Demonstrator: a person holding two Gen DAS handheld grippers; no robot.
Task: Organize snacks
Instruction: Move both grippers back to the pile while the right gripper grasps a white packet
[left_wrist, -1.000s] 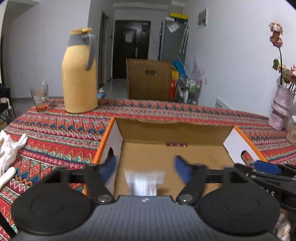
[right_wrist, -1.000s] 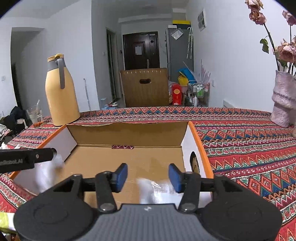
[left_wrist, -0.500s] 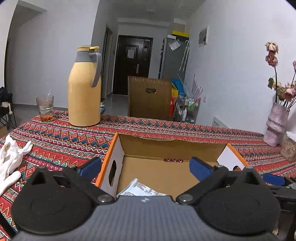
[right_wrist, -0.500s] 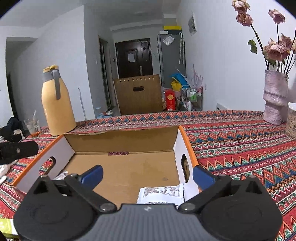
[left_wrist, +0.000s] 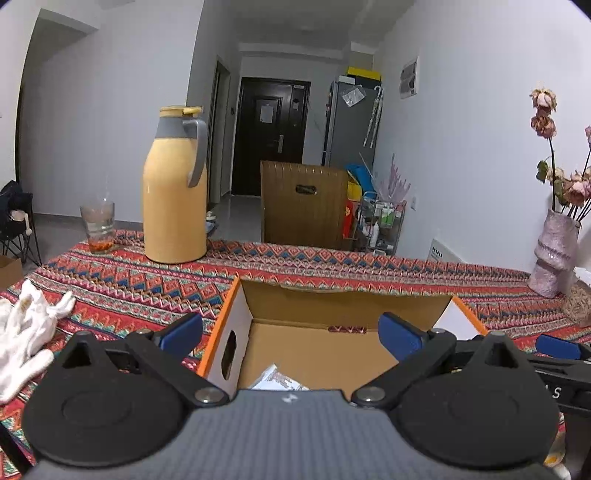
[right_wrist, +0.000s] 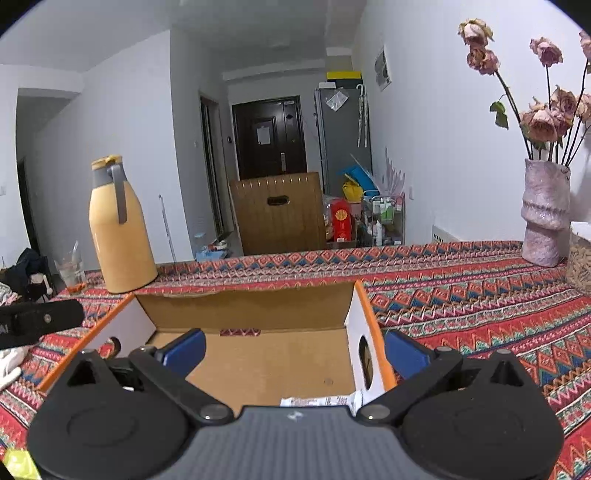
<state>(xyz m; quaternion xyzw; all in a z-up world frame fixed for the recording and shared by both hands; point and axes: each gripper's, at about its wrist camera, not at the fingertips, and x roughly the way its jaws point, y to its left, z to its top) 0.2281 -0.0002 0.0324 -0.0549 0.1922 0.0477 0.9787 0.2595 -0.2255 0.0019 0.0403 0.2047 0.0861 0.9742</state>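
Both grippers are held just above the near edge of the cardboard box (left_wrist: 332, 306), and nothing is gripped. The left gripper (left_wrist: 290, 332) is spread wide, empty, with a white snack packet (left_wrist: 279, 380) seen lying on the box floor below and between its blue pads, near the box's left wall. The right gripper (right_wrist: 293, 349) is likewise spread wide, a second snack packet (right_wrist: 317, 400) lying flat on the box floor beneath it, by the box's right wall.
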